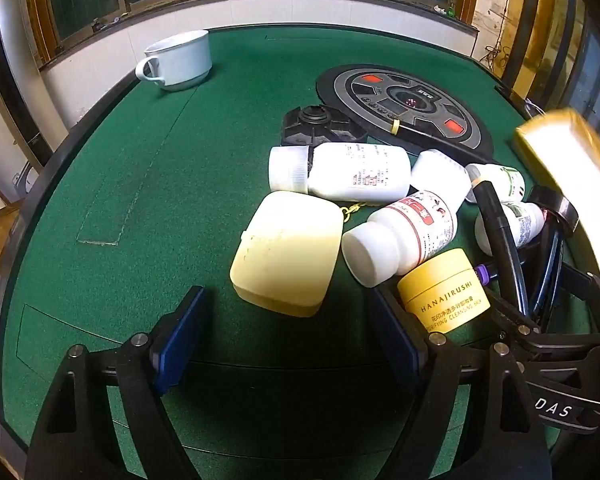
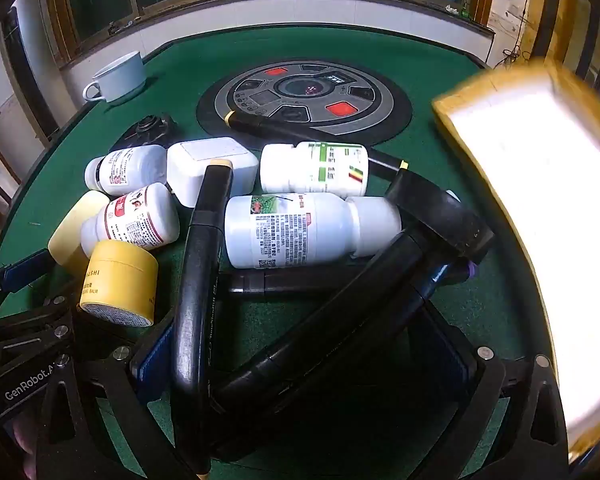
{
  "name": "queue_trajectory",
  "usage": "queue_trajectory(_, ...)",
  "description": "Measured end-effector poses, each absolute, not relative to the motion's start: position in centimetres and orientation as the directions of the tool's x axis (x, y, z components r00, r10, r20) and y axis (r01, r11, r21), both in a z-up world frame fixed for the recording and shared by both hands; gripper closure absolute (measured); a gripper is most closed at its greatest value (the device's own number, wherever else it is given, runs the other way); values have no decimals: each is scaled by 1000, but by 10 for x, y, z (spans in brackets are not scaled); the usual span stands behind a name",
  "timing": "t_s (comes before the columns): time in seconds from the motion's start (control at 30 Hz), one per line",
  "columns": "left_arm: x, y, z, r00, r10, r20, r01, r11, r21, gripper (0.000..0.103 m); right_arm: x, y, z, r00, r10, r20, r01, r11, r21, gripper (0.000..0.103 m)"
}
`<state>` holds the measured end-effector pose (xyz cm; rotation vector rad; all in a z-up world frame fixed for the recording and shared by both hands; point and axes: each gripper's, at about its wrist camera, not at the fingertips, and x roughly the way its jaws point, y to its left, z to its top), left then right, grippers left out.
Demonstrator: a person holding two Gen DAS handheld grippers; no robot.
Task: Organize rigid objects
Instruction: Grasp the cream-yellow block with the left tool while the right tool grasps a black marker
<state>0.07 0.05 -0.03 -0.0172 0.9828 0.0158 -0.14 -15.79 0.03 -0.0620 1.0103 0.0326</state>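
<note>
Two grippers, both with jaws spread wide and nothing clamped. Your left gripper [image 1: 288, 344] hangs over bare felt just short of the pile; your right gripper [image 2: 304, 360] straddles the near ends of two black markers [image 2: 198, 280], which lie between its pads without being pinched.

Nearest your left gripper: one cream plastic case [image 1: 288, 252], rounded and smooth, probably light and hollow. Take it across its shorter sides; the curved corners look likely to slip.

Beside it: one yellow jar [image 1: 444, 290], lying tilted against a red-labelled white bottle [image 1: 404, 234]. Short, stiff and easy to span across the body.

Further out: several white plastic bottles, including a large one [image 1: 340, 172] lying on its side and a green-labelled one [image 2: 316, 170]. They seem rigid and light, and will roll if nudged; grip mid-body, across the label.

Behind the pile: a black angular part [image 1: 320, 126], then the round control panel [image 2: 304, 98] set in the green felt table [image 1: 120, 200].

Far left, well apart: one pale cup [image 1: 178, 60], upright, the only fragile item; approach by the wall, not the handle.

At your right: a yellow-edged tray [image 2: 540, 184], blurred and glaring, probably the destination.
</note>
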Motion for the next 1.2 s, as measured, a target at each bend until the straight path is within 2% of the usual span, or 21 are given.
queue_trajectory(0.07,2,2,-1,552,9,-834,-30,999,-9,16,-1,-158,0,528,-3,-849,-56,998,-39,1)
queue_trajectory(0.4,1,3,-3,562,12,-827,-35,999,-9,15,-2,-159,1,531,1,-847,-56,998,-34,1)
queue_trajectory(0.63,-5,12,0,555,-34,-831,29,999,-21,14,0,-159,1,532,5,-846,-60,998,-31,1)
queue_trajectory(0.77,-10,19,6,552,-87,-829,75,996,-55,15,-3,-160,3,470,49,-881,-180,983,-42,2)
queue_trajectory(0.9,-6,19,12,559,-73,-826,91,995,-26,16,-28,-163,14,510,78,-857,-287,954,-85,2)
queue_trajectory(1.07,6,12,15,563,-43,-826,91,996,11,16,-50,-178,23,520,173,-836,-329,944,-10,2)
queue_trajectory(1.1,10,11,15,564,-28,-825,86,996,25,17,-52,-181,24,521,181,-834,-333,943,-4,2)
queue_trajectory(1.17,17,11,9,552,1,-834,75,996,51,30,-57,-189,28,520,219,-825,-337,941,37,1)
queue_trajectory(1.2,20,11,7,541,-6,-841,75,996,41,33,-60,-194,30,518,241,-821,-340,939,62,1)
